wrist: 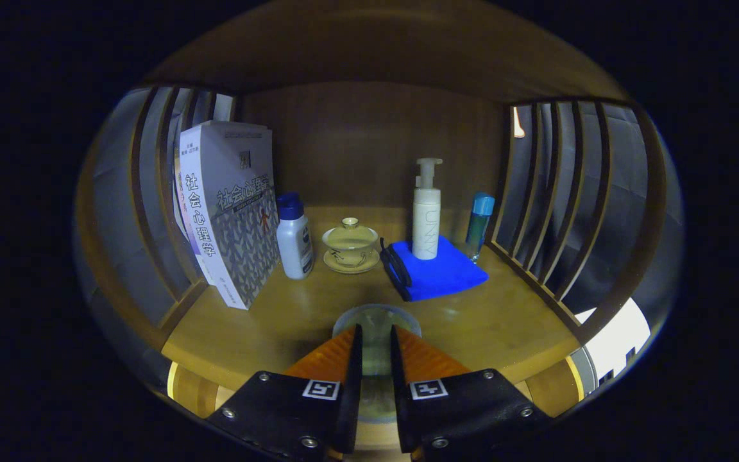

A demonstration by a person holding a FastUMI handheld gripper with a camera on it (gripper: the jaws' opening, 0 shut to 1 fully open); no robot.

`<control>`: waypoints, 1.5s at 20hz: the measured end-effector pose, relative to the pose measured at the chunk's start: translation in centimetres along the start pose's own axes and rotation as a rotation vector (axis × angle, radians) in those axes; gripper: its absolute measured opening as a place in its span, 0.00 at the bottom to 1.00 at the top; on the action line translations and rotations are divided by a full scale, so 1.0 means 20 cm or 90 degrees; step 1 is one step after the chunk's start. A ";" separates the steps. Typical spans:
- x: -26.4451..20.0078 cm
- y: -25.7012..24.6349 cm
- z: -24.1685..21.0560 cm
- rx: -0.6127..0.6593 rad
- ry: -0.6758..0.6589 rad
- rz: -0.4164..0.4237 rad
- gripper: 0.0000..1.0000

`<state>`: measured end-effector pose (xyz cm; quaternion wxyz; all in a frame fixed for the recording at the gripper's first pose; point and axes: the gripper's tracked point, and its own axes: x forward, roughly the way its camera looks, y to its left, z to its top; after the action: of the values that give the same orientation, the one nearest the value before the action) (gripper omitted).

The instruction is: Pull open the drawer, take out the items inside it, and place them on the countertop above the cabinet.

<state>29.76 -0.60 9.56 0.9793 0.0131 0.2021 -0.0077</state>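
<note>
My gripper is shut on a round, clear, greenish item. Its rim shows just past the fingertips and its body runs down between them. The item hangs low over the front of the wooden countertop. I cannot tell whether it touches the wood. Beyond the fingers a lidded tea bowl on a saucer stands mid-counter. To its right, a white pump bottle stands on a folded blue cloth.
Books lean upright at the left, with a white bottle with a blue cap beside them. A slim blue-capped bottle stands by the right slatted side wall. A wooden back panel closes the rear.
</note>
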 end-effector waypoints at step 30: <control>-0.89 -0.09 -0.35 0.031 -0.265 0.001 0.95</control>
<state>10.59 -1.95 10.25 0.9993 0.0351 -0.0049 -0.0147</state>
